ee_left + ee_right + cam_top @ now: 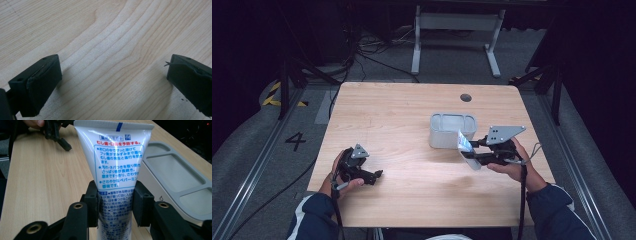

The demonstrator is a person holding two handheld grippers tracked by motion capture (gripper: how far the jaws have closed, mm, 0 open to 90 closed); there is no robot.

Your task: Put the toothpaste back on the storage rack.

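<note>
While the right gripper [473, 152] hangs just above the counter [412, 115], its jaws are clenched on a white toothpaste tube [465, 149], pinching the tube across its width low on the body. From the right gripper view, the tube [117, 165] stands up out of the jaws with its flat crimped end uppermost, blue and red print running down its face (the lettering is Japanese). Seen from the high view, the tube sits just in front of a grey tray [453, 130] with rounded compartments, close to its near right corner; whether the two touch cannot be told. That tray [180, 180] lies right of the tube in the right gripper view, its shallow recesses bare.

Well apart from all this, the left gripper [374, 176] rests low over the near left part of the counter, held in the person's left hand [341, 175]. Its jaws are released: in the left gripper view the two black pads [40, 85] stand wide apart with plain wood grain between them. A dark round hole [466, 97] marks the counter's far side.
</note>
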